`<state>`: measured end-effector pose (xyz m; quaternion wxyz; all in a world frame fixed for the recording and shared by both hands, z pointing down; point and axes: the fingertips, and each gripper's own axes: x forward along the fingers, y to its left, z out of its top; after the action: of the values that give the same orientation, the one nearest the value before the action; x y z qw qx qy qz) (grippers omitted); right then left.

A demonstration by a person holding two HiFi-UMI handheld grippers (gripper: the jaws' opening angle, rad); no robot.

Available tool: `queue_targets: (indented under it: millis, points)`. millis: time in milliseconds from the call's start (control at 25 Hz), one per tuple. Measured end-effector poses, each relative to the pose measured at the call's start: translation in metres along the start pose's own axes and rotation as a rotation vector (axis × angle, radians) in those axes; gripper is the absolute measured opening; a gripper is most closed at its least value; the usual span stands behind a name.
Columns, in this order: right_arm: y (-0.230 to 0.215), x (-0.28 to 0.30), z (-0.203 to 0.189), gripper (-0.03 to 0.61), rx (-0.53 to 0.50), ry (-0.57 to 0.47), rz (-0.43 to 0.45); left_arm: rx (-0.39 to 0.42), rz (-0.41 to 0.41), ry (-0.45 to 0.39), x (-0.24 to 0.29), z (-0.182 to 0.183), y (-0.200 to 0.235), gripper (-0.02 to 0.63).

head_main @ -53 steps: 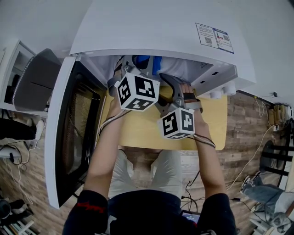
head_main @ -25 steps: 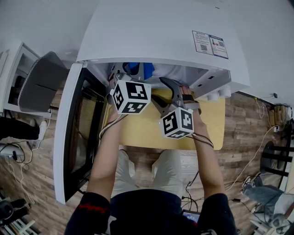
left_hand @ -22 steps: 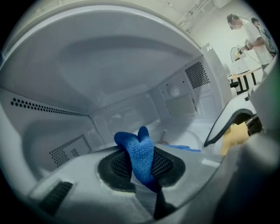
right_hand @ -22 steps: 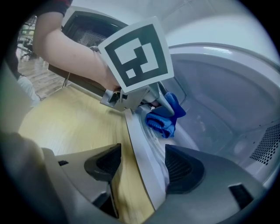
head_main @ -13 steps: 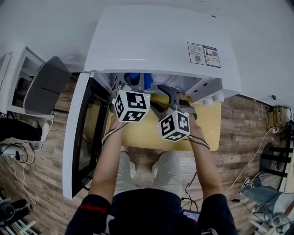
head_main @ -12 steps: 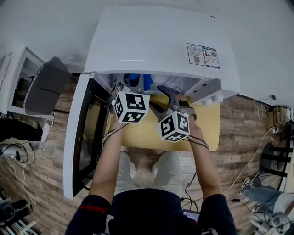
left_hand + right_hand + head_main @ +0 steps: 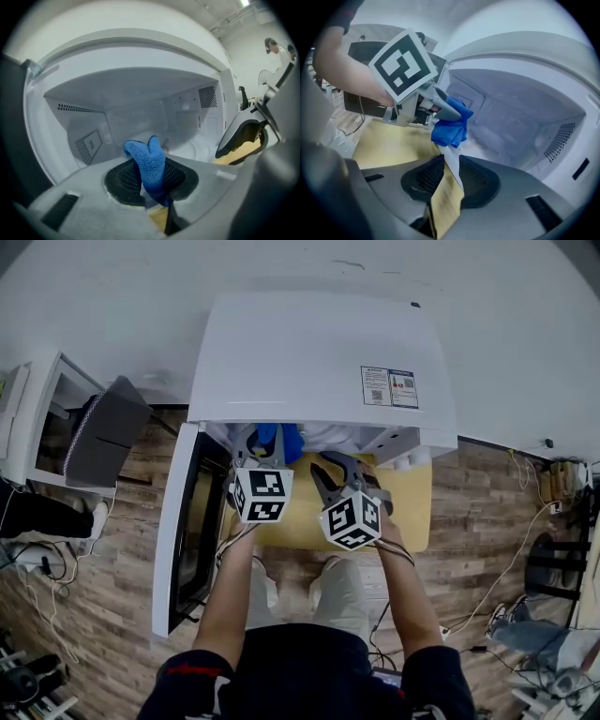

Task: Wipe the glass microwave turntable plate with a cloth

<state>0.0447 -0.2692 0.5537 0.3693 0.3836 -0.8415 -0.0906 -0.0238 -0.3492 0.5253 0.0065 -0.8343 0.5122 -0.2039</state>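
Note:
My left gripper (image 7: 150, 180) is shut on a bunched blue cloth (image 7: 149, 161) and points into the open white microwave (image 7: 309, 352). In the head view the cloth (image 7: 284, 440) sits at the cavity's mouth. A faint glossy round patch on the cavity floor (image 7: 192, 149) may be the glass plate; I cannot make out its rim. My right gripper (image 7: 451, 176) hovers over the yellow table (image 7: 389, 140) just outside the opening. Its jaws have just been closing and stand narrow, with a gap. Only the table and a pale strip show between them.
The microwave door (image 7: 183, 540) hangs open at the left. A grey seat (image 7: 103, 432) stands further left. Cables (image 7: 506, 568) trail over the wood floor at the right. The person's legs are under the table's near edge.
The head view has pulled back, so the microwave looks smaller and further off. Both grippers have drawn a little out of the cavity towards me, the cloth still in the left one.

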Motion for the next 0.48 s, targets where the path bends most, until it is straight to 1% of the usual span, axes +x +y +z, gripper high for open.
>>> queue_targets:
  millis: [80, 200, 280, 400, 480]
  points:
    - [-0.004, -0.01, 0.005, 0.072, 0.05, -0.002, -0.001, -0.007, -0.012, 0.02, -0.007, 0.002, -0.005, 0.066]
    - [-0.01, -0.023, 0.011, 0.035, 0.095, 0.005, -0.006, -0.003, -0.047, 0.046, -0.021, 0.005, -0.017, 0.066]
    - [-0.011, -0.03, 0.014, 0.026, 0.135, 0.013, -0.003, 0.005, -0.075, 0.075, -0.032, 0.006, -0.026, 0.066]
    - [-0.013, -0.042, 0.021, 0.017, 0.18, 0.023, 0.005, 0.039, -0.123, 0.106, -0.049, 0.013, -0.039, 0.066]
    - [-0.016, -0.051, 0.027, 0.017, 0.214, 0.024, 0.011, 0.037, -0.146, 0.125, -0.061, 0.02, -0.043, 0.066]
